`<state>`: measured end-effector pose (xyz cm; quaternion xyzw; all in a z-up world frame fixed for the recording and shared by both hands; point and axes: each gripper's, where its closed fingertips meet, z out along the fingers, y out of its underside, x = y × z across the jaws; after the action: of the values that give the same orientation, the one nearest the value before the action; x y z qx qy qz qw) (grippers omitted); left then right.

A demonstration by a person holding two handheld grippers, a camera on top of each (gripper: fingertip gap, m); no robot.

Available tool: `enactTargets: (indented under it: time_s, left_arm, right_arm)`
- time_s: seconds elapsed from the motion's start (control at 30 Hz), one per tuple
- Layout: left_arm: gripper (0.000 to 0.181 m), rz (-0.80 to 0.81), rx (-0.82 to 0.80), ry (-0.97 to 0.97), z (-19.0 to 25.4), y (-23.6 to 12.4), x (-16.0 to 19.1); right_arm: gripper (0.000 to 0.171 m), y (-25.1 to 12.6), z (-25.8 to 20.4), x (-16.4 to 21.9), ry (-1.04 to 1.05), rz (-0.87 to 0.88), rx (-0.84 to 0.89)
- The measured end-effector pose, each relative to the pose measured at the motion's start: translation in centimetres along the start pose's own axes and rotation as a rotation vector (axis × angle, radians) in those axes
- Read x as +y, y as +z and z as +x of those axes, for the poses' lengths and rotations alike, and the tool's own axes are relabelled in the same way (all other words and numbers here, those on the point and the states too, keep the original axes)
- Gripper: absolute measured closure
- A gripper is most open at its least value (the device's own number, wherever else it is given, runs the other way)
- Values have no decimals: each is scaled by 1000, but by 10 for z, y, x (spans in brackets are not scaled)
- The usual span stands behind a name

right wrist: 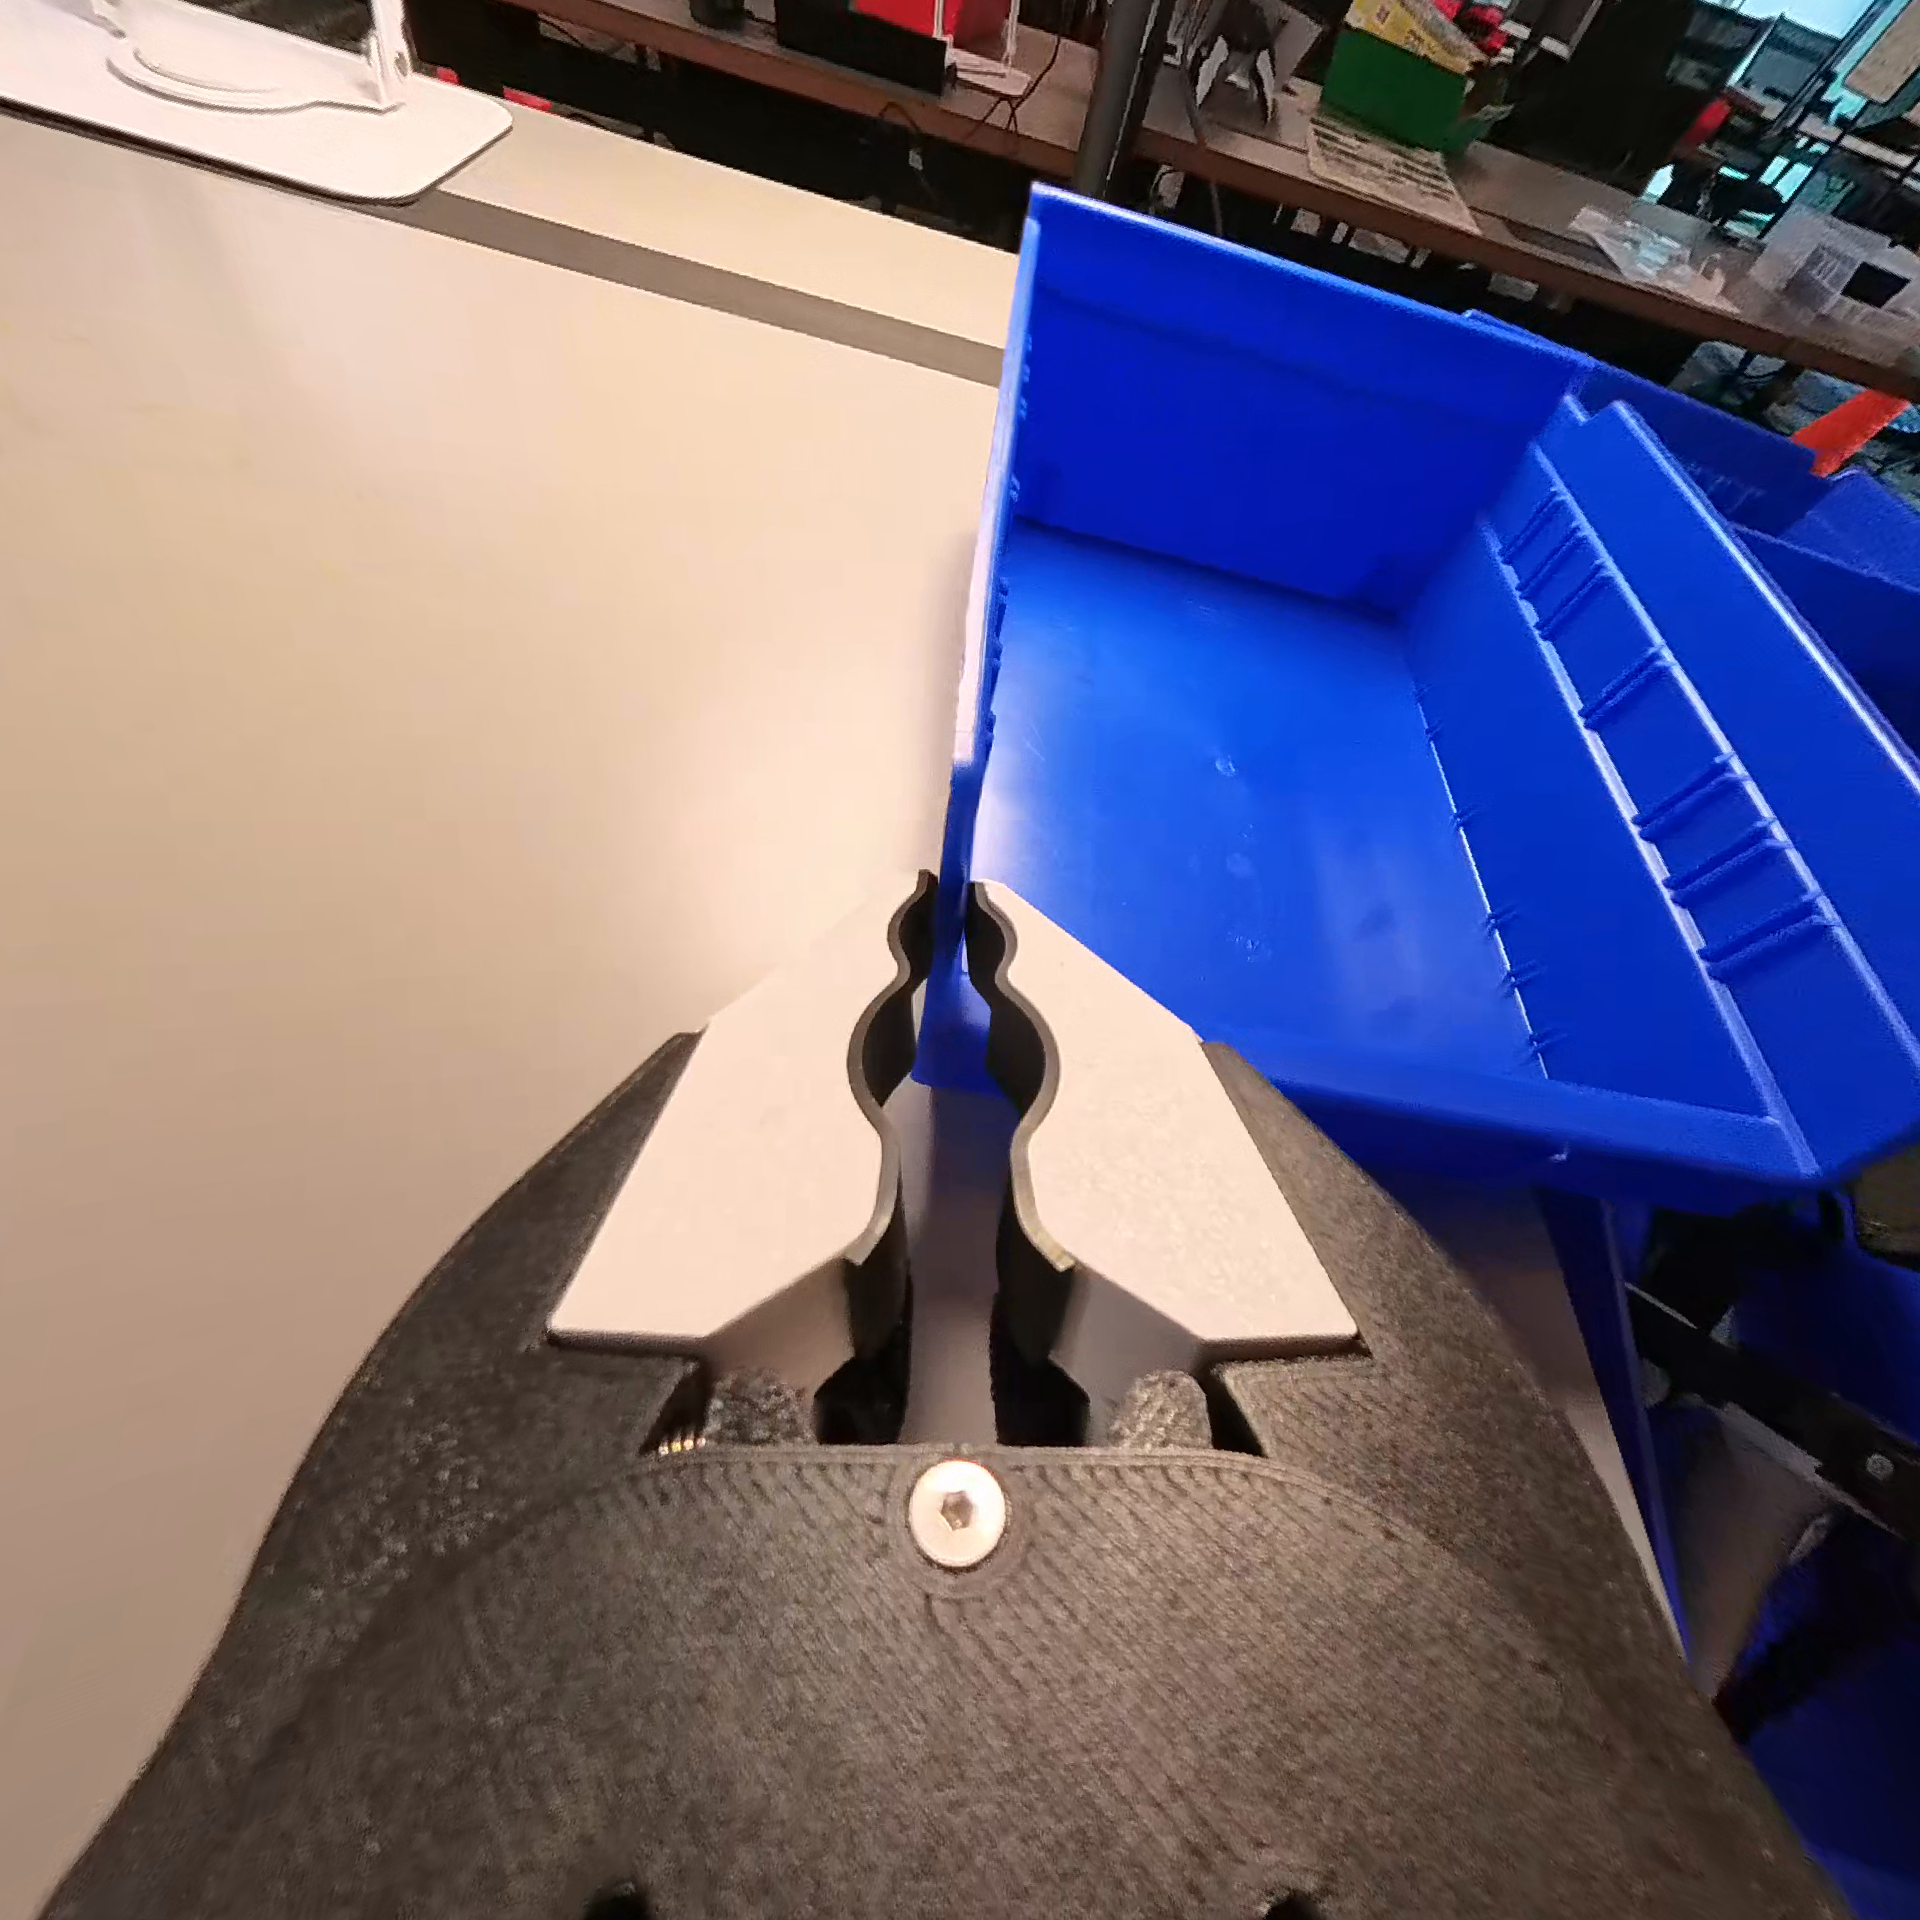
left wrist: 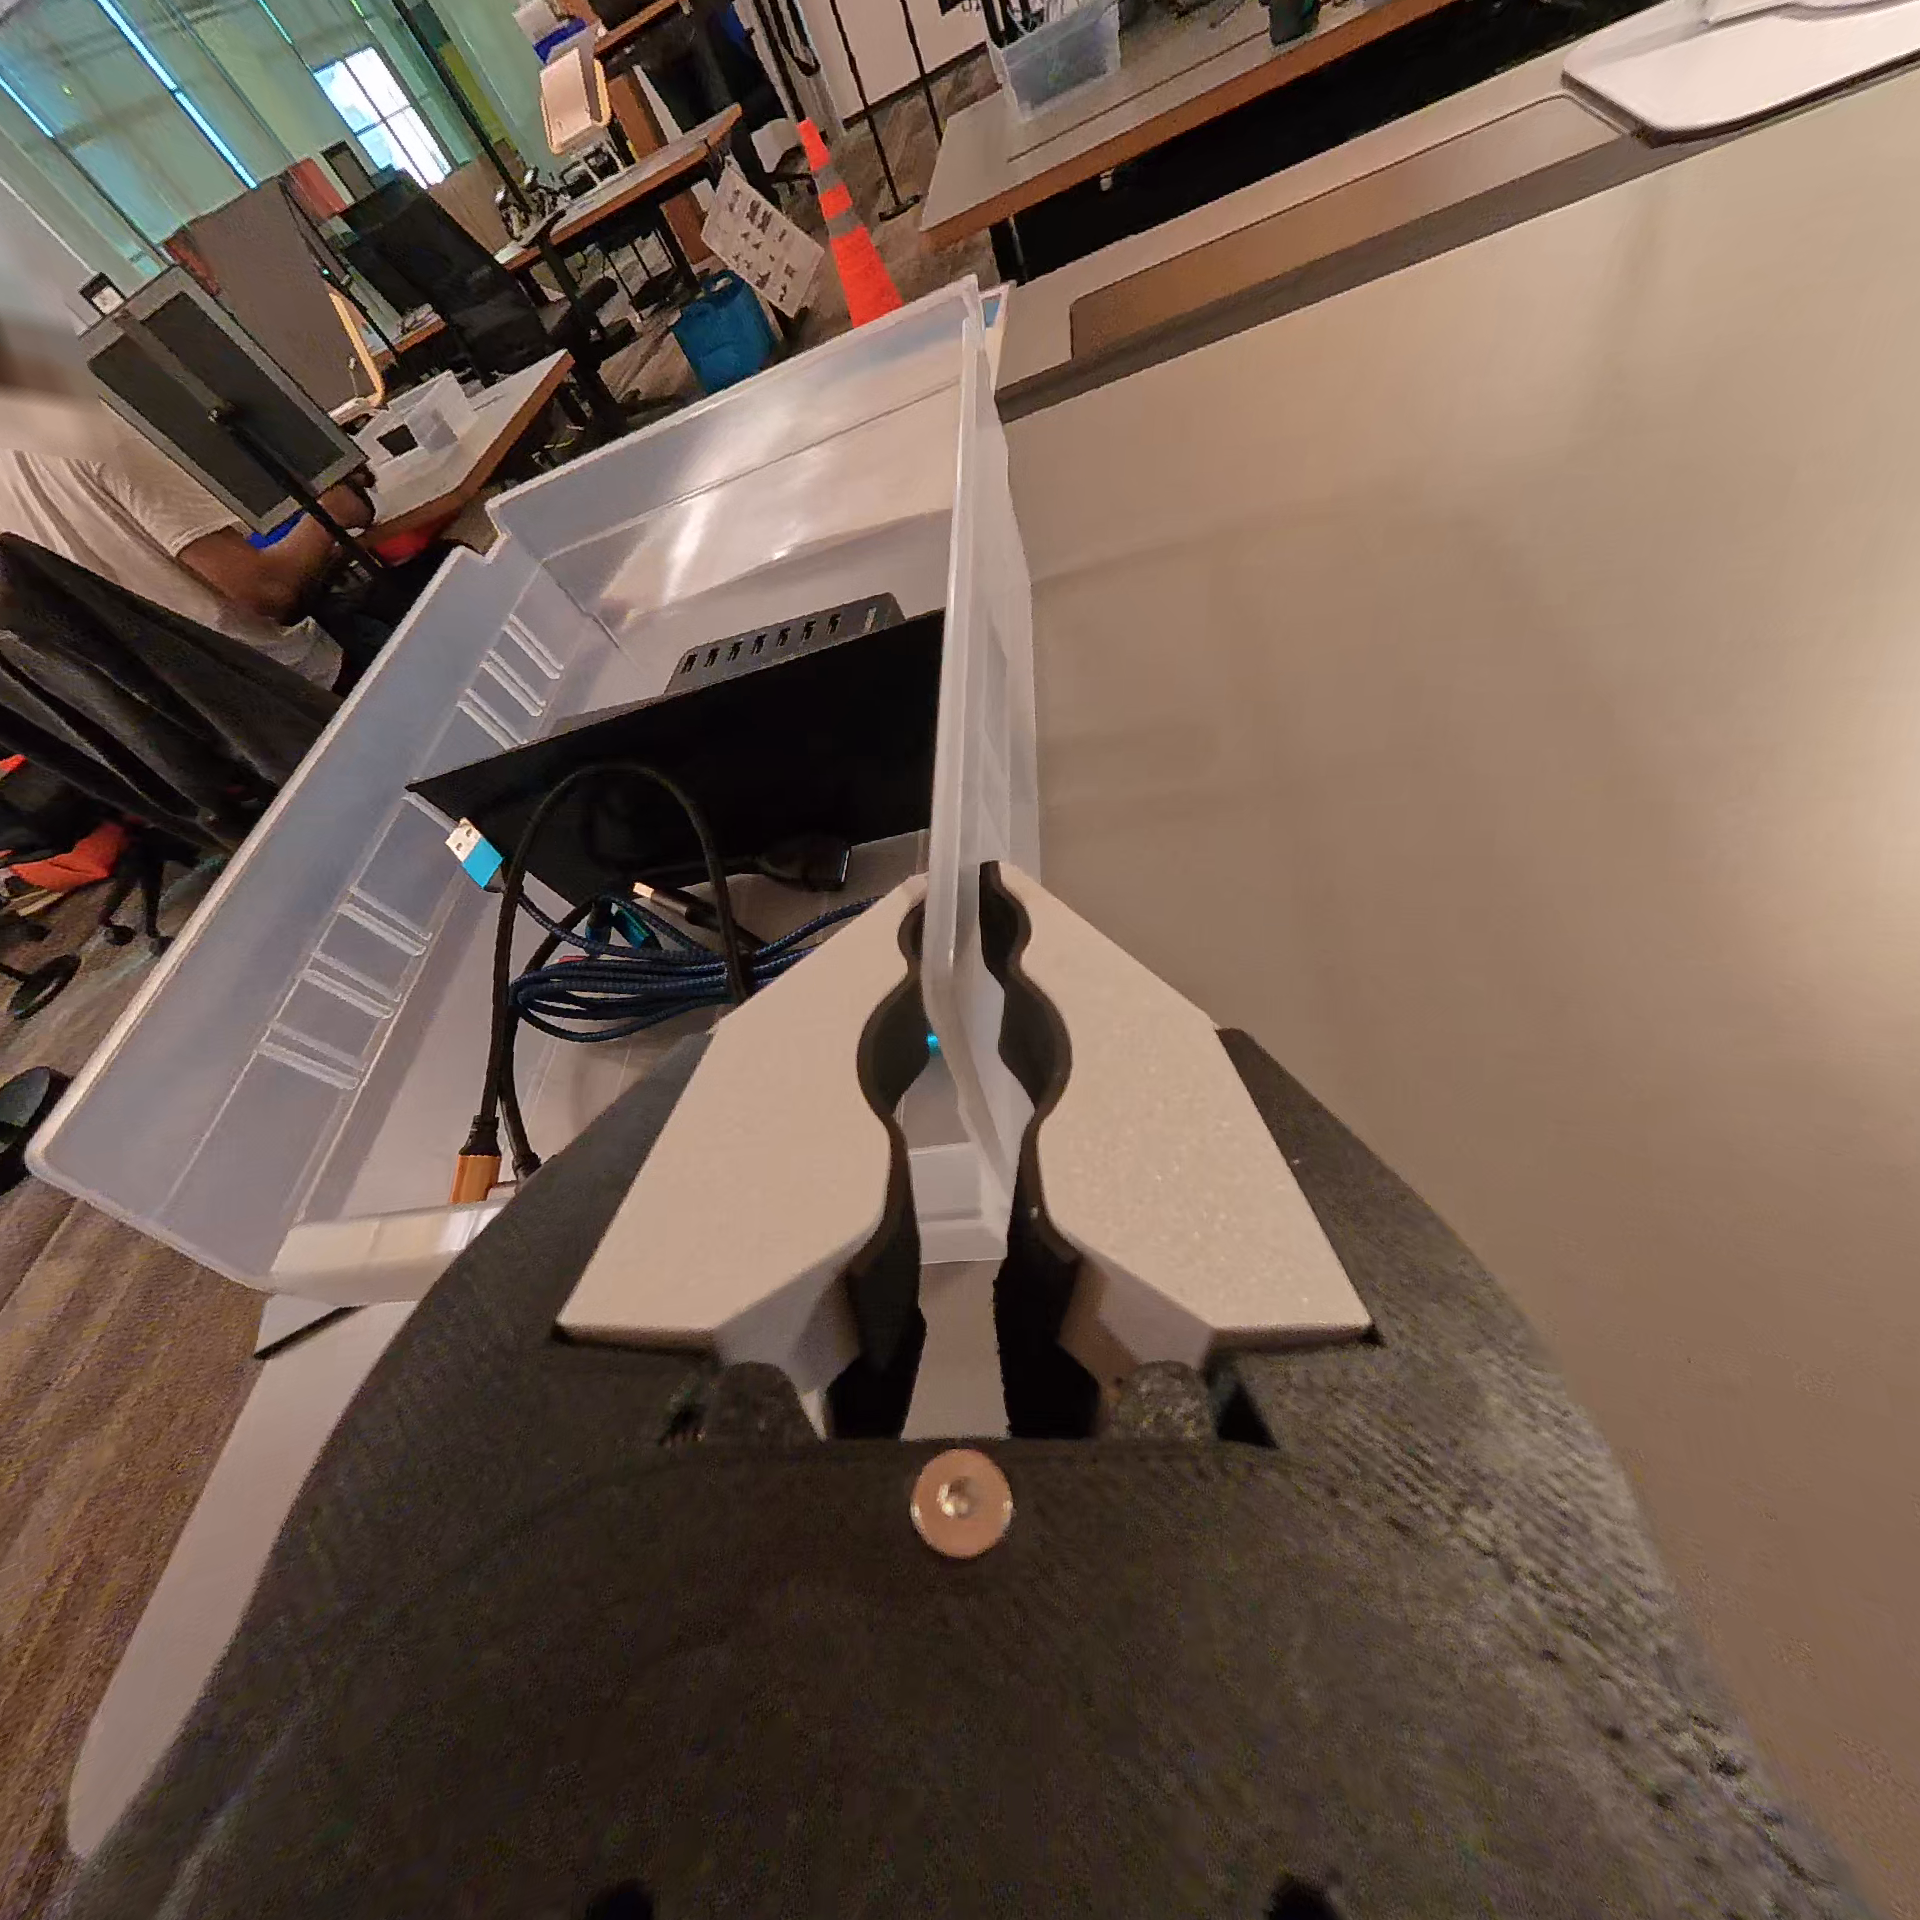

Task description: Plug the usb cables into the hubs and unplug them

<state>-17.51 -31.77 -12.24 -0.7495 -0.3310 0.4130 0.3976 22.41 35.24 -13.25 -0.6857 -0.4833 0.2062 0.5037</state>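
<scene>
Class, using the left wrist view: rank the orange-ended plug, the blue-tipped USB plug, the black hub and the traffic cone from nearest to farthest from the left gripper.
1. Orange-ended plug, in the clear bin, left of the left gripper.
2. Blue-tipped USB plug, farther in.
3. Black hub, at the bin's far end.
4. Traffic cone, on the floor beyond.

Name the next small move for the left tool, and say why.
Probably let go of the clear bin wall and reach in for a cable: the left tool is clamped on that wall, while the cables lie loose beside the hub, unplugged.
</scene>
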Motion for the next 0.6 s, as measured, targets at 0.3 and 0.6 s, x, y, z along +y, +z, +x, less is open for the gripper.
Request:
enactTargets:
  time_s: [0.3,0.6]
  left_arm:
    - [173,3,3,-17,-32,16,8]
    - [173,4,2,-3,-46,21,11]
  right_arm:
    - [167,-1,3,1,31,-5,18]
    - [168,-11,-7,3,73,-41,127]
